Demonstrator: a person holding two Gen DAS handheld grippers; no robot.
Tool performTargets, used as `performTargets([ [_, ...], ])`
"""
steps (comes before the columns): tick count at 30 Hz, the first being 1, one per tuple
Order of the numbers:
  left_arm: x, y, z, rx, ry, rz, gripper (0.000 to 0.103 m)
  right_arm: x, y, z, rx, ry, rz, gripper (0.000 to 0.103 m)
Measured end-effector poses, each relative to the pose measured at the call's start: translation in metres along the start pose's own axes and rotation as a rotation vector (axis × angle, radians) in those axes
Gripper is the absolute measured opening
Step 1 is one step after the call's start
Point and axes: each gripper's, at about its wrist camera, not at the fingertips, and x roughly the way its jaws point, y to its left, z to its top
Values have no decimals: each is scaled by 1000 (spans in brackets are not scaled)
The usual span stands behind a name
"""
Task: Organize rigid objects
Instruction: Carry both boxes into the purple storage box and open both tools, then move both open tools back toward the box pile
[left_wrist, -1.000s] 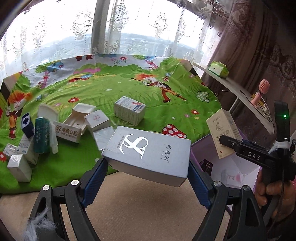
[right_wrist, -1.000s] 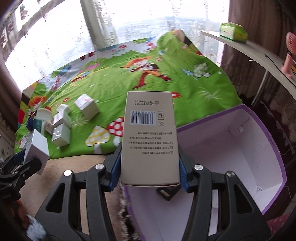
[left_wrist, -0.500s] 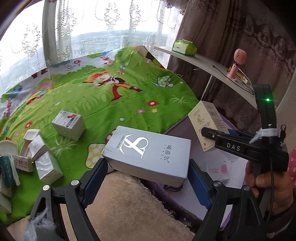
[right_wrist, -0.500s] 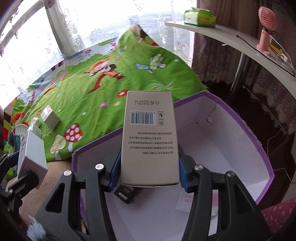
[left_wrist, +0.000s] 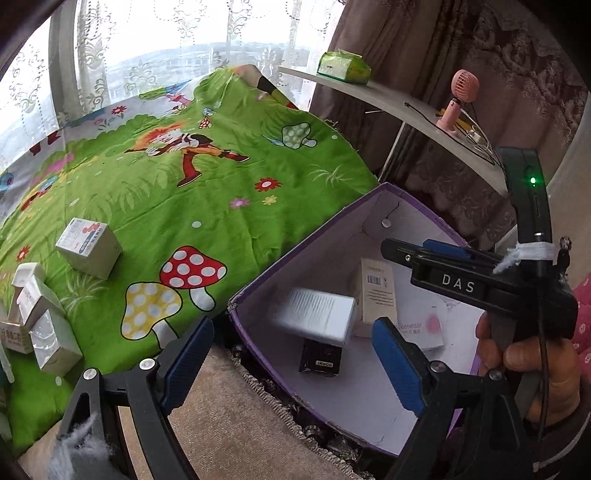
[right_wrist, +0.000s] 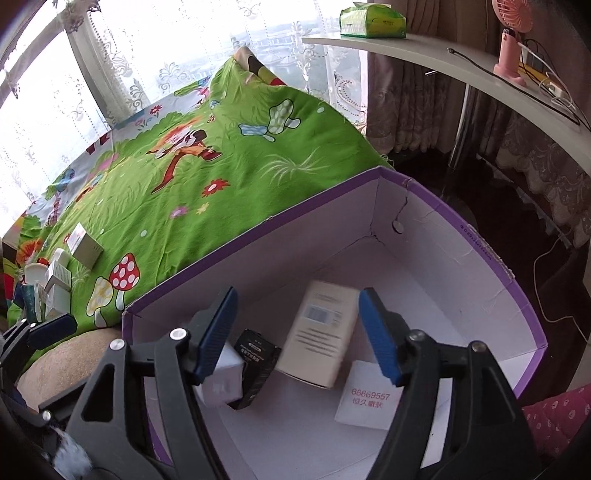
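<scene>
Now both grippers' fingers gape empty, the right's opening, above the blurred, seemingly end-up cream box (right_wrist: 322, 338).

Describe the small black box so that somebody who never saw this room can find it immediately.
Look beside the green cartoon blanket for the big purple carton with white inner walls. On its floor lie several packages; the black box sits near the corner closest to the blanket, between a white box and a cream box. It is the only dark item there.

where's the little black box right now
In both wrist views the black box lies on the floor of the purple-rimmed carton, near its front-left corner, between the grey box and the cream barcode box.
</scene>
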Motion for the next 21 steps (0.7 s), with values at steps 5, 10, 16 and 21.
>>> performTargets([
  [5, -8, 10, -6, -40, -9, 6, 89, 1, 9, -2, -14, 9, 18, 72],
  [10, -22, 25, -13, -89, -45, 24, 89, -3, 23, -2, -44, 9, 39, 72],
  [16, -42, 50, -25, -165, -92, 54, 89, -8, 47, -4, -93, 17, 84, 72],
  [21, -60, 76, -37, -229, -125, 76, 89, -15, 74, -8, -150, 15, 130, 72],
])
